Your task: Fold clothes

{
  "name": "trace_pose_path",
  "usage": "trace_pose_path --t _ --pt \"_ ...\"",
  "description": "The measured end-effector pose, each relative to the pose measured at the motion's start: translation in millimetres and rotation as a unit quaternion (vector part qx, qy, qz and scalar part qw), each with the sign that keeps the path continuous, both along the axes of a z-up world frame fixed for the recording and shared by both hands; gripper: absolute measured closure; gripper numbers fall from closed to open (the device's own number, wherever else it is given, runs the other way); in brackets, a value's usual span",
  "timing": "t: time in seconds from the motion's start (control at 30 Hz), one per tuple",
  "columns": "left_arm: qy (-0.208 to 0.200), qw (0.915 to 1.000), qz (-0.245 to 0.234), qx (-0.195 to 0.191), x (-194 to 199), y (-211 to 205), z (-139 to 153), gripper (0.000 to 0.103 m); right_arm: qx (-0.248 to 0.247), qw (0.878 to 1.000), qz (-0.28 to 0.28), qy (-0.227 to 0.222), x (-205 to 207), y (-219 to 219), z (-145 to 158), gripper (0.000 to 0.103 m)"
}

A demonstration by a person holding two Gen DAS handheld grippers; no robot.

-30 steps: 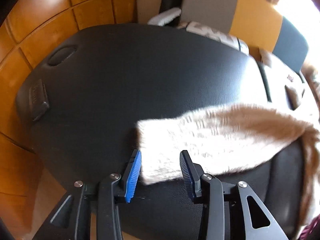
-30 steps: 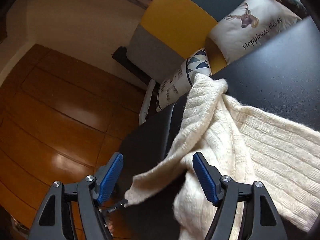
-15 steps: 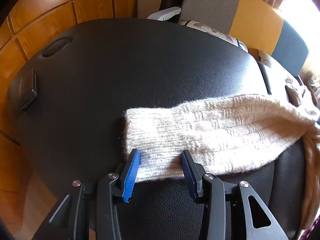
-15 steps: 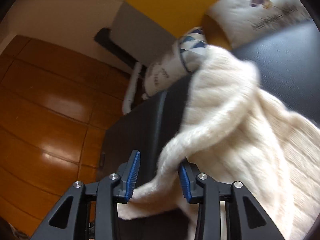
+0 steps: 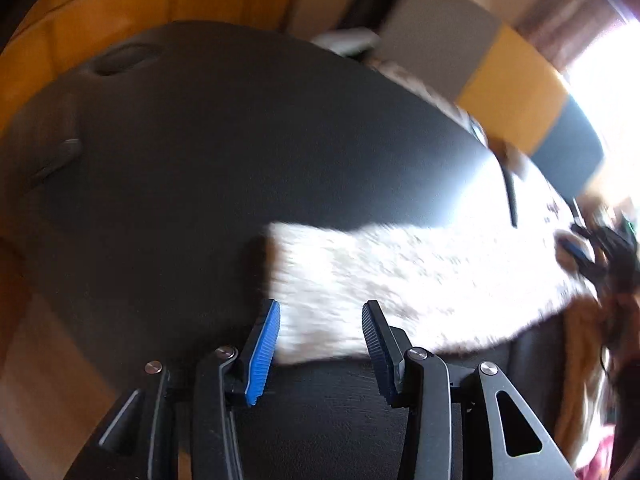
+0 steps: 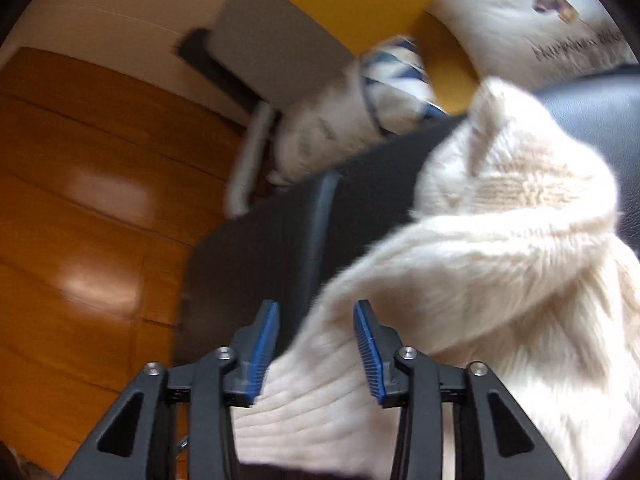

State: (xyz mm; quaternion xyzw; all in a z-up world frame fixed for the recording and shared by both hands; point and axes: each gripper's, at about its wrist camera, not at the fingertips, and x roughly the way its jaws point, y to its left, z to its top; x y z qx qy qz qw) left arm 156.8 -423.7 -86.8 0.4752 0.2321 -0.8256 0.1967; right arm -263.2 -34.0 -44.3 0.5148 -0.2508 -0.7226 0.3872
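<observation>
While the sweater sleeve point(image 5: 400, 280) is stretching rightward, the left gripper point(image 5: 320, 340) and right gripper point(image 6: 316, 344) are each part-closed around knit.

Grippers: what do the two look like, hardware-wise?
Both match. The left gripper and right gripper each have black angular linkage arms with triangular cutouts, silver round pivot screws, and two narrow ribbed blue finger pads. No cables, markings or sleeves are visible.

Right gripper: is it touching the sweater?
Touching. In the right wrist view the cream sweater passes between the right gripper fingers, with the knit lying against both blue pads.
</observation>
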Motion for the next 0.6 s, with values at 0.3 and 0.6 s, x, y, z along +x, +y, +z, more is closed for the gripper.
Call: trace_pose_path --t 0.3,0.6 --pt "0.008 0.9992 0.038 -0.008 36 -19 7 0.051 0.156 0.986 0.039 0.036 29 -28 -25 0.057" --pt "-0.004 0.9962 0.017 -0.085 24 6 6 0.093 0.126 0.99 0.03 0.049 39 -15 -37 0.057"
